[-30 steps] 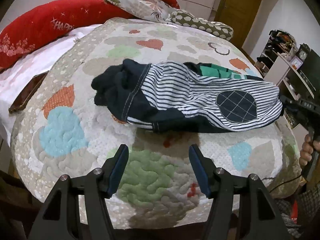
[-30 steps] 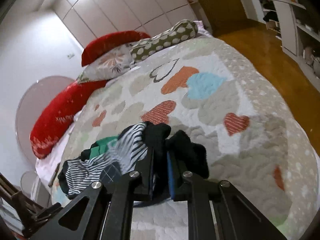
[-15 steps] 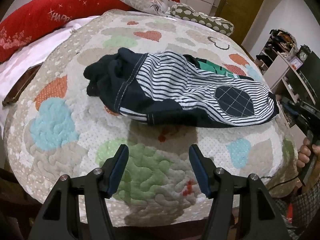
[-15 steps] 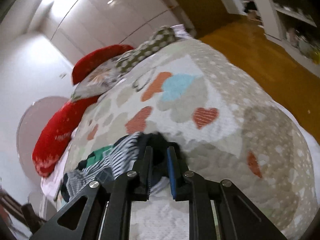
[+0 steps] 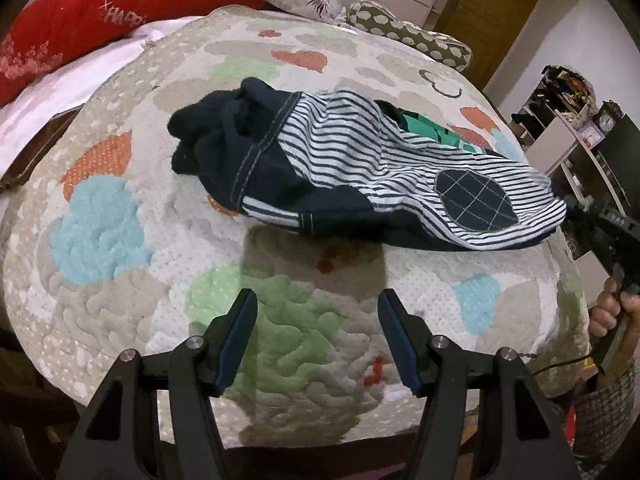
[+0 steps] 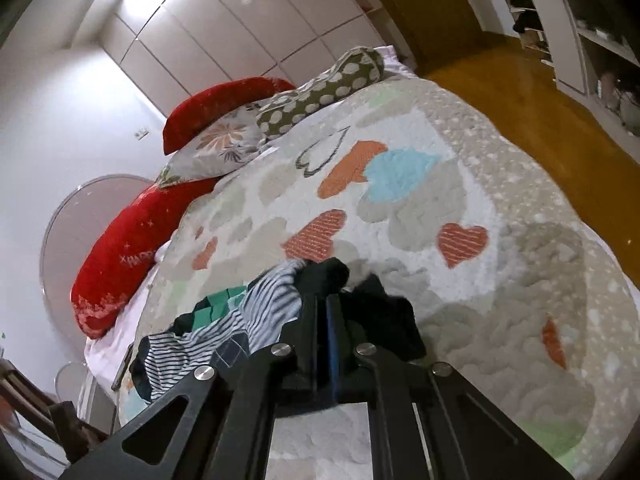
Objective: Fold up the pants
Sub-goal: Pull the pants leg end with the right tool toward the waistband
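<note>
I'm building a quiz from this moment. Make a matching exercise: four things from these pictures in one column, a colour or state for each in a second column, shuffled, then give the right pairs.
Things:
1. left gripper
2. right gripper
3. pants
4. long pillow

States or colours:
A. red, with white lettering
B. shut on dark cloth
C. open, above the quilt, holding nothing
D. striped navy and white, with a checked dark patch

Pairs: 1-C, 2-B, 3-D, 4-A
</note>
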{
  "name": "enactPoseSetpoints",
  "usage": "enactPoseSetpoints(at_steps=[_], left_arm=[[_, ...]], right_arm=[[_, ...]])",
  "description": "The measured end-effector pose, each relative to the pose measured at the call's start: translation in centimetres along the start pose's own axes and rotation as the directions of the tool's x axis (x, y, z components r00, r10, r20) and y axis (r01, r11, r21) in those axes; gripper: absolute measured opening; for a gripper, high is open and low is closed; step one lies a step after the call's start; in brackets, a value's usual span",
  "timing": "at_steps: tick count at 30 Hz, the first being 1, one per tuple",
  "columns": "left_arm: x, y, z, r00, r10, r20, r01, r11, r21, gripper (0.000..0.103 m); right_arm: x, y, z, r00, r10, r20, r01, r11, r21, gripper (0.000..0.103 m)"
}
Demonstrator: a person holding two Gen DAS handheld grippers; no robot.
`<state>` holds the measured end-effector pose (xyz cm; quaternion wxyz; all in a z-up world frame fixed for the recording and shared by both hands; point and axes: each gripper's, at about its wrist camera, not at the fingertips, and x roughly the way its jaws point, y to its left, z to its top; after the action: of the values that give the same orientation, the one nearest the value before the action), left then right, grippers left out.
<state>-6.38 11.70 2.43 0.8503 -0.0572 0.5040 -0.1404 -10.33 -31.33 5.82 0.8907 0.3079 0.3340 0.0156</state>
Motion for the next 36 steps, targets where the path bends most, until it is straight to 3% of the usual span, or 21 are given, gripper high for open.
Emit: enactPoseSetpoints(at_steps=[3, 9, 10, 12, 13, 17, 20, 21, 23, 26, 33, 36], left_arm=[[-0.1, -0.4, -0.1, 1.0, 0.009, 0.003, -0.009, 1.0, 0.019, 0.062], [0.3, -0.3, -0.1, 1.0, 0.007, -0.012, -0.007, 1.0, 0.017, 0.062], [0.3, -0.3, -0.1, 1.0, 0.007, -0.012, -0.006, 1.0, 0.017, 0.062], [0.3, -0.3, -0.1, 1.0, 0.005, -0.01, -0.005, 1.0, 0.017, 0.062], [0.2, -0.3, -0.1, 1.0, 0.005, -0.008, -0.005, 1.0, 0.015, 0.062], [0.2, -0.1, -0.1, 1.0, 0.0, -0.002, 0.0, 1.0, -0.004, 0.062], [0.0, 0.2, 0.0, 1.0, 0.009, 0.002, -0.009, 1.0, -0.017, 0.062], [-0.1, 0.3, 0.0, 1.0, 0.014, 0.002, -0.014, 1.0, -0.021, 0.062], [-0.4, 0.7, 0.1, 1.0, 0.023, 0.007, -0.023, 0.999, -0.035, 0.062], [-1.0, 1.4, 0.4, 0.999, 0.041, 0.028, -0.04, 0.997, -0.059, 0.062], [-2.9, 2.1, 4.5, 0.994, 0.045, 0.103, -0.033, 0.993, -0.116, 0.064], [-2.4, 0.6, 6.8, 0.989, 0.06, 0.133, -0.047, 0.994, -0.098, 0.065]], right_arm=[[0.7, -2.2, -0.7, 0.999, -0.047, -0.024, 0.048, 0.998, 0.046, 0.005], [0.6, -4.0, -1.5, 0.999, -0.03, -0.016, 0.031, 0.993, 0.112, 0.008], [0.3, -4.2, -1.5, 0.999, -0.034, -0.005, 0.034, 0.992, 0.125, 0.014], [-0.2, -5.0, -1.4, 0.999, -0.046, 0.017, 0.042, 0.986, 0.161, 0.075], [-0.4, -5.5, -1.5, 0.999, -0.034, 0.036, 0.027, 0.981, 0.19, 0.078], [1.2, -5.7, -1.3, 1.0, 0.026, -0.003, -0.025, 0.972, 0.234, 0.078], [4.1, -4.0, -1.0, 0.998, 0.01, -0.069, 0.001, 0.987, 0.163, 0.078], [4.9, -3.1, -0.9, 0.996, -0.001, -0.09, 0.011, 0.993, 0.114, 0.063], [6.1, -2.1, -0.7, 0.989, 0.006, -0.148, 0.004, 0.998, 0.07, 0.022], [5.1, -2.4, -0.1, 0.994, 0.024, -0.108, -0.015, 0.996, 0.091, 0.021], [2.7, -5.7, 0.6, 0.997, -0.044, -0.059, 0.053, 0.987, 0.149, 0.02], [3.1, -6.4, 0.2, 0.996, -0.051, -0.078, 0.063, 0.985, 0.162, 0.026]])
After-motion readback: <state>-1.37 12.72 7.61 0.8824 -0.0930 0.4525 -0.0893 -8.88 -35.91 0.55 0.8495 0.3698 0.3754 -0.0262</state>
